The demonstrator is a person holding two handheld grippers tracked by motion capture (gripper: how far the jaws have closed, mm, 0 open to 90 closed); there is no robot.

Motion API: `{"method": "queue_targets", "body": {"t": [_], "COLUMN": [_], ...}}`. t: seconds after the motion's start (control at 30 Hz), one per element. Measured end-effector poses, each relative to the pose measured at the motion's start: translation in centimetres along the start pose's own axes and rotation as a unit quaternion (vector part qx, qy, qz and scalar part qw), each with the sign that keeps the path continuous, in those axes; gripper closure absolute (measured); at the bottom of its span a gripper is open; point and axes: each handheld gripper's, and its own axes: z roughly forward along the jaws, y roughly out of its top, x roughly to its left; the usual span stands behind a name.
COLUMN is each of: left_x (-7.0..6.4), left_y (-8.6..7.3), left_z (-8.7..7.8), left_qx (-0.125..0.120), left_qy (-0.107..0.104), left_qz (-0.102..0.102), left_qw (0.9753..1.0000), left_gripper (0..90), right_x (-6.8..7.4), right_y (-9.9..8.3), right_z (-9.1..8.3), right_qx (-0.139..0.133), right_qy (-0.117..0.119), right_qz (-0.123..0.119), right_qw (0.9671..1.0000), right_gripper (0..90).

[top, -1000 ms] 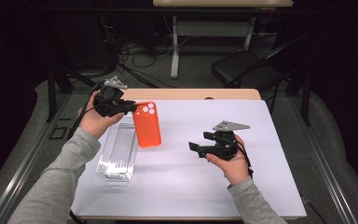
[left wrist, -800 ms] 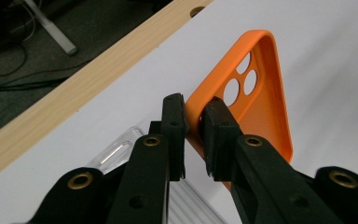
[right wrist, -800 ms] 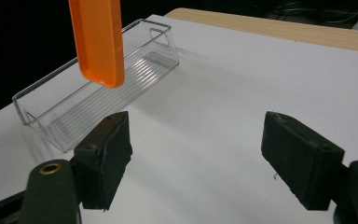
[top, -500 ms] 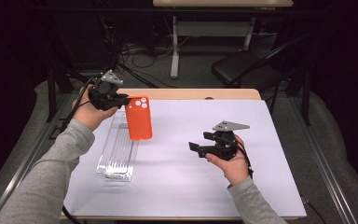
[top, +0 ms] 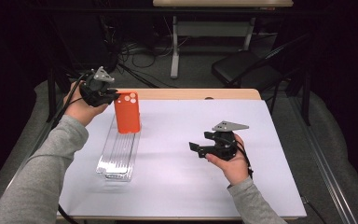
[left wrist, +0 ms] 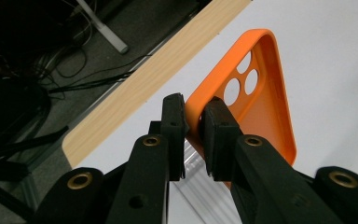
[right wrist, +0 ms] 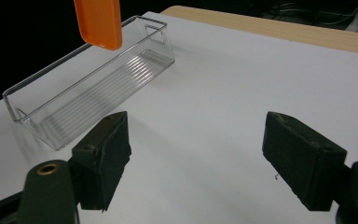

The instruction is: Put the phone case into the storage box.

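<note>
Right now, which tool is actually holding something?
The left tool: its jaws pinch the edge of the orange phone case, held upright above the clear bin. The right tool is wide open, holding nothing.

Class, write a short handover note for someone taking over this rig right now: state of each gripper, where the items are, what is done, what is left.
Left gripper: shut on the orange phone case, pinching one edge near the camera holes; case hangs upright in the air above the far end of the clear plastic bin.
Right gripper: open, empty, hovering over the white table to the right of the bin.
Done: case picked up and brought over the bin.
Left, probably: lower the case into the bin and release.
</note>
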Motion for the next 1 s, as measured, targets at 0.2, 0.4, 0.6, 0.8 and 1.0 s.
{"method": "queue_targets", "body": {"t": [0.2,0.4,0.6,0.8,1.0], "left_x": [0.6,1.0,1.2,1.3,1.3], "left_y": [-0.3,-0.5,-0.7,-0.9,-1.1], "left_z": [0.2,0.6,1.1,1.5,2.1], "left_qx": [-0.002,-0.007,-0.008,-0.016,-0.015], "left_qy": [0.021,0.042,0.056,0.065,0.070], "left_qz": [0.013,0.026,0.038,0.042,0.049], "left_qw": [0.9997,0.9987,0.9977,0.9969,0.9962], "left_gripper": [80.4,80.3,80.4,80.4,80.4], "right_x": [-0.1,-0.1,-0.1,0.0,-0.1], "right_y": [0.0,0.0,0.0,0.0,0.0], "right_z": [0.0,0.0,0.0,-0.1,-0.1], "right_qx": [0.001,0.001,0.001,-0.003,-0.006], "right_qy": [-0.003,-0.004,-0.004,-0.003,-0.001], "right_qz": [-0.002,-0.001,-0.001,-0.001,0.002], "right_qw": [1.0000,1.0000,1.0000,1.0000,1.0000], "right_gripper": [22.9,22.9,22.7,20.8,18.9]}}
